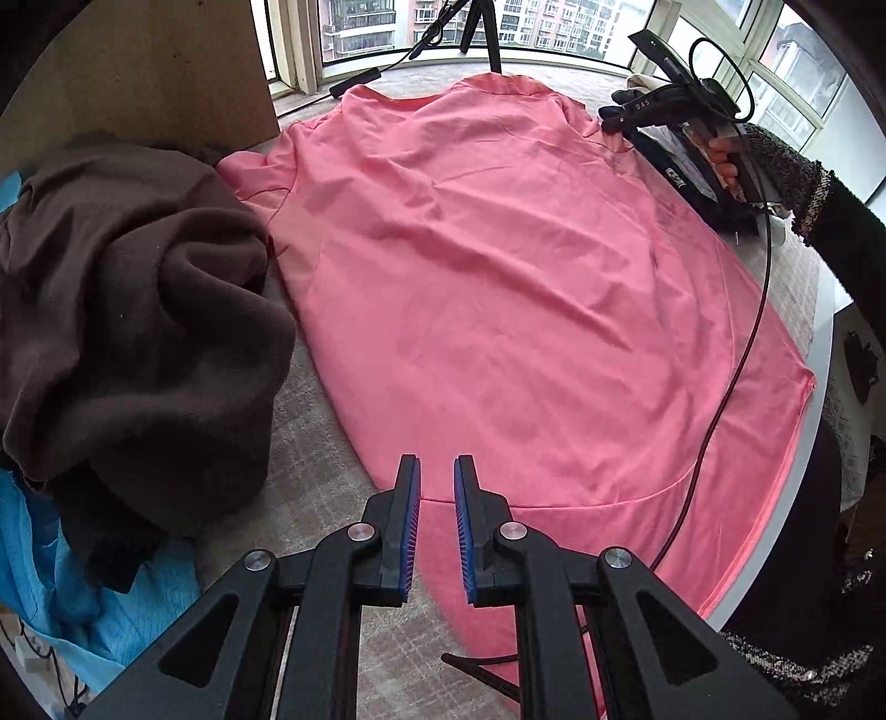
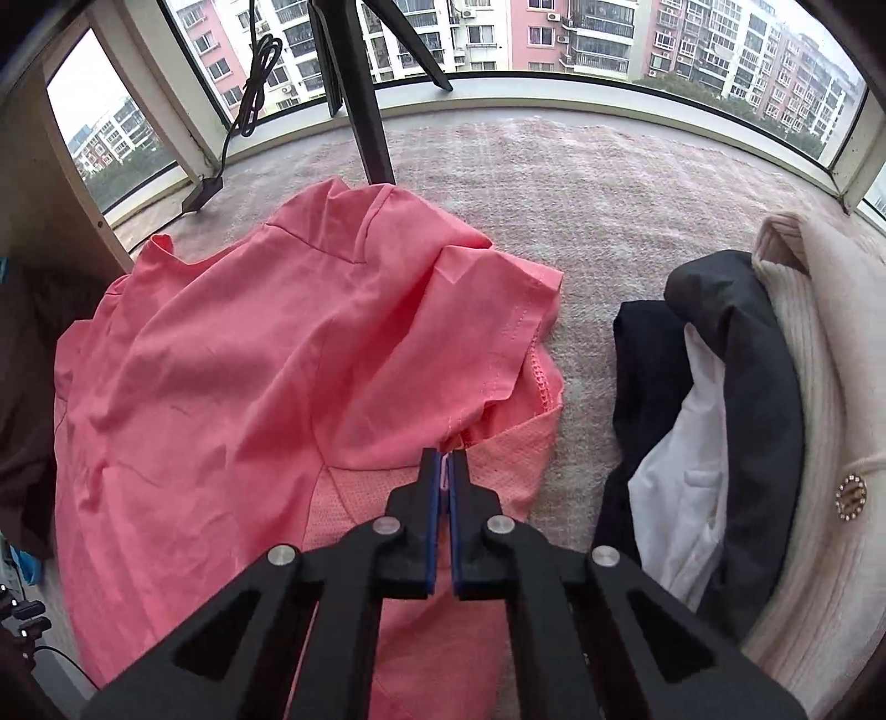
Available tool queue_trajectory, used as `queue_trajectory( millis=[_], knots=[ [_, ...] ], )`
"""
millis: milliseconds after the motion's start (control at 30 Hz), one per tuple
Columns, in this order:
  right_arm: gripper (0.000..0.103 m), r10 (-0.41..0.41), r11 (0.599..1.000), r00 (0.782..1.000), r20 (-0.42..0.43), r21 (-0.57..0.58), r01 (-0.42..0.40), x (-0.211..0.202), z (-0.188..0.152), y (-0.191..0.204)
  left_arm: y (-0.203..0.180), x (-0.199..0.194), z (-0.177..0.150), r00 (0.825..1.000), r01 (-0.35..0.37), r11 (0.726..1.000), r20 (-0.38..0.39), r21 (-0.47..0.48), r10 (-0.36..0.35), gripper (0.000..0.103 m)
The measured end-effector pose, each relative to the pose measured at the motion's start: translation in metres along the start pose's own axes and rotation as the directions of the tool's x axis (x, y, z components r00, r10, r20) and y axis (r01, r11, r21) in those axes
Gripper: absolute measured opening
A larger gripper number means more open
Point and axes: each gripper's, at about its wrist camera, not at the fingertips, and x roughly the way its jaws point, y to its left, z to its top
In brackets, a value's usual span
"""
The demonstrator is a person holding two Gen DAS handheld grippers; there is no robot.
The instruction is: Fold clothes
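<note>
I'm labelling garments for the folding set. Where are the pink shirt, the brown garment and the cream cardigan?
pink shirt (image 1: 498, 288): left wrist view, middle of its spread back.
brown garment (image 1: 138, 310): left wrist view, centre of the crumpled heap.
cream cardigan (image 2: 830, 387): right wrist view, ribbed panel above the gold button.

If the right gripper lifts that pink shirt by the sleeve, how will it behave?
Probably floppy: the pink shirt lies thin and wrinkled, so it should drape. Likely light; the right gripper pinches only a small fold. It may drag across the table.

Curved window band (image 2: 554, 50) along far wall, daylight entering; apartment blocks (image 2: 581, 27) outside; grey textured table covering (image 2: 609, 183); black tripod leg (image 2: 360, 111) far centre; wooden panel (image 1: 155, 72) far left.
</note>
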Motion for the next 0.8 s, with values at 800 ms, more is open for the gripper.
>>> queue_trajectory(
  millis=[800],
  knots=[
    [0.009,0.087,0.995,0.996,-0.031,-0.041,-0.088,-0.077,-0.125,-0.004,-0.023,-0.014,-0.06,0.995,0.059,0.998,-0.079,0.004,-0.059,0.018]
  ],
)
